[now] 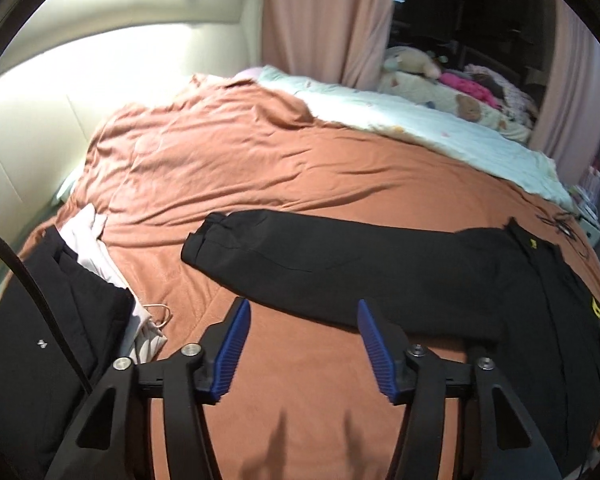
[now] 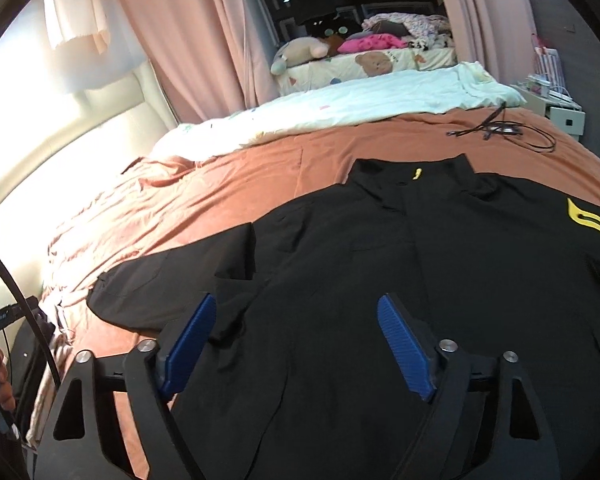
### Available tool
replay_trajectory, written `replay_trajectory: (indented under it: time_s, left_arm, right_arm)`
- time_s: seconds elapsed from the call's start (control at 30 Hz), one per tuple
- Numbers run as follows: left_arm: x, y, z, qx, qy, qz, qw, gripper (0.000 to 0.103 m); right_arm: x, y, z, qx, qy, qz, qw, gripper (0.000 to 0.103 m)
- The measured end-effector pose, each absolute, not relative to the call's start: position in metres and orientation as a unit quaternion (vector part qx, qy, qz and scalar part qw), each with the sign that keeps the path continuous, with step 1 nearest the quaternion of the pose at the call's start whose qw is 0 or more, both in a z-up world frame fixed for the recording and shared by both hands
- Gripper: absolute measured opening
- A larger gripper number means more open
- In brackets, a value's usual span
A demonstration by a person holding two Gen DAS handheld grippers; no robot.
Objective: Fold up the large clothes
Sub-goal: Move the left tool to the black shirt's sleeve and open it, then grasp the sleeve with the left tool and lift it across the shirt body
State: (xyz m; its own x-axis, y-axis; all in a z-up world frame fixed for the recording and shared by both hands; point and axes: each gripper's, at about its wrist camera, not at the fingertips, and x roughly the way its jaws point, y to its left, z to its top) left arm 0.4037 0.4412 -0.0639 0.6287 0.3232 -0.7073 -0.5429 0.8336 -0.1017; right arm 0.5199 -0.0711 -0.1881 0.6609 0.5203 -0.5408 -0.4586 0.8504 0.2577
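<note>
A large black jacket (image 2: 380, 264) with yellow marks lies spread flat on the rust-coloured bedspread (image 2: 228, 184), collar toward the far side. Its long sleeve (image 1: 320, 260) stretches out to the left in the left wrist view, with the cuff (image 1: 204, 240) at its end. My left gripper (image 1: 302, 308) hangs open just above the sleeve's near edge, nothing between its blue pads. My right gripper (image 2: 296, 304) stands open over the jacket's body near the sleeve seam, its pads clear of the cloth.
A pile of dark and white clothes (image 1: 80, 288) lies at the left of the bed. A pale quilt (image 2: 340, 108) runs along the far side, with black cables (image 2: 500, 130) on the bedspread beyond the collar. Pink curtains (image 2: 188, 40) and a cluttered second bed (image 2: 380, 56) stand behind.
</note>
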Motion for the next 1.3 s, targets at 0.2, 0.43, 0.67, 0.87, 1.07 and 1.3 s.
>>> replay_trajectory:
  time_s: [0.2,0.43,0.67,0.87,1.07,1.3]
  left_arm:
    - [0.432,0.488,-0.098,-0.182,0.372,0.263,0.871,0.053]
    - [0.46,0.534,-0.149,-0.235,0.397,0.286,0.84,0.053]
    - [0.489,0.57,-0.203,-0.275,0.431,0.317,0.799,0.053]
    - [0.502,0.574,-0.204,-0.253,0.421,0.318,0.811,0.009]
    - [0.493,0.57,-0.154,-0.248,0.363,0.301,0.846,0.002]
    - [0.497,0.525,-0.049,-0.192,0.314,0.263,0.892,0.002]
  right_arm:
    - [0.563,-0.043,-0.196,0.032,0.338,0.275,0.899,0.07]
    - [0.604,-0.004,-0.201,0.021,0.36,0.283,0.889,0.065]
    - [0.631,0.02,-0.217,0.032,0.381,0.297,0.875,0.049]
    - [0.649,0.023,-0.234,0.048,0.412,0.305,0.857,0.04]
    - [0.66,0.033,-0.26,0.075,0.456,0.301,0.834,0.039]
    - [0.667,0.051,-0.264,0.054,0.476,0.32,0.818,0.039]
